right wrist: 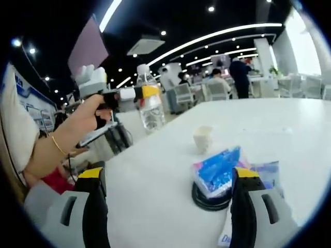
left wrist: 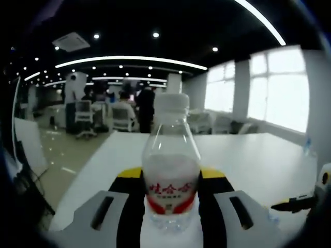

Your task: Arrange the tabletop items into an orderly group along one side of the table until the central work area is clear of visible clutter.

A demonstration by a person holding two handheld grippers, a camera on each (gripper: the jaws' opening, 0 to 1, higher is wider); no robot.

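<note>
Left gripper (left wrist: 170, 199) is closing its jaws on a clear water bottle (left wrist: 171, 170), pinching it at the red label; in the right gripper view a hand (right wrist: 88, 116) is holding that gripper (right wrist: 135, 94) with the bottle (right wrist: 150, 103) upright at the near edge of the white table (right wrist: 289, 129). Right gripper (right wrist: 168, 206) is standing wide open with nothing between its jaws, hovering low over the table. Just ahead of it a blue packet (right wrist: 222, 170) is lying on a black round disc (right wrist: 207, 199), and a small pale cup (right wrist: 203, 138) is sitting further out.
</note>
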